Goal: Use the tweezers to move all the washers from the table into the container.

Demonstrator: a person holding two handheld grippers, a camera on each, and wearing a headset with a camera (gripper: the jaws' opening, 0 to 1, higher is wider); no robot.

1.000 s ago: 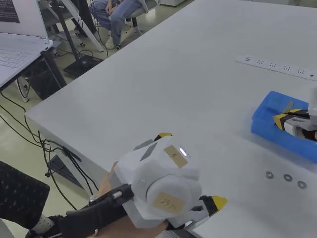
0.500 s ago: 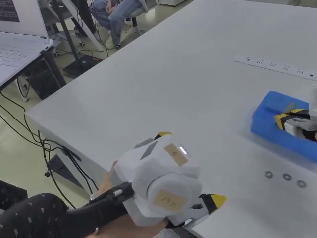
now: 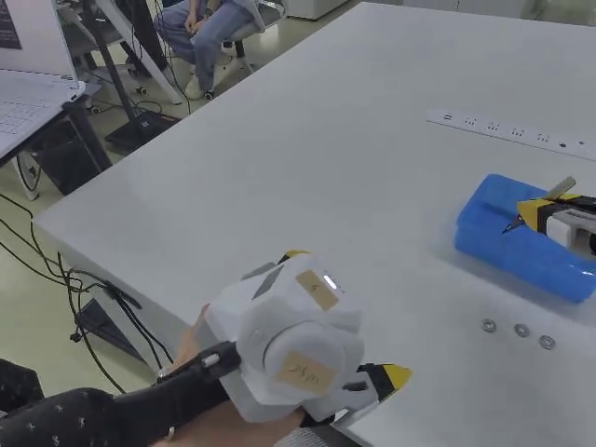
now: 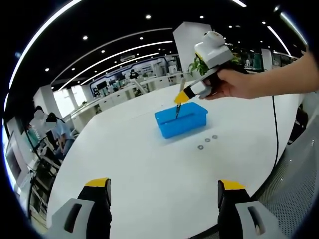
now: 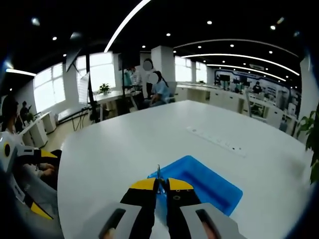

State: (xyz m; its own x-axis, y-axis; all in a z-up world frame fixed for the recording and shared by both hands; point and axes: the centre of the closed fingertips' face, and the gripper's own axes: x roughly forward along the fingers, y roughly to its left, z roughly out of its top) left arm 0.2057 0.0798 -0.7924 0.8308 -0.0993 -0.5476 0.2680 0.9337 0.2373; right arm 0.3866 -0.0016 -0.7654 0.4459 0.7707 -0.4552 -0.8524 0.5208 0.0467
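3 washers (image 3: 521,331) on table (image 3: 354,158) beside blue container (image 3: 503,237), right gripper (image 5: 160,183) clamping tweezers (image 4: 177,110) over it, left gripper (image 4: 164,184) jaws apart

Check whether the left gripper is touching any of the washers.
Apart. In the left gripper view the left gripper hangs open over bare table; the three washers lie well ahead by the blue container.

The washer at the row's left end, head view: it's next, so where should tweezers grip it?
Probably its rim, from above: the washer lies flat on the table, so one tip of the tweezers goes through its hole, one outside.
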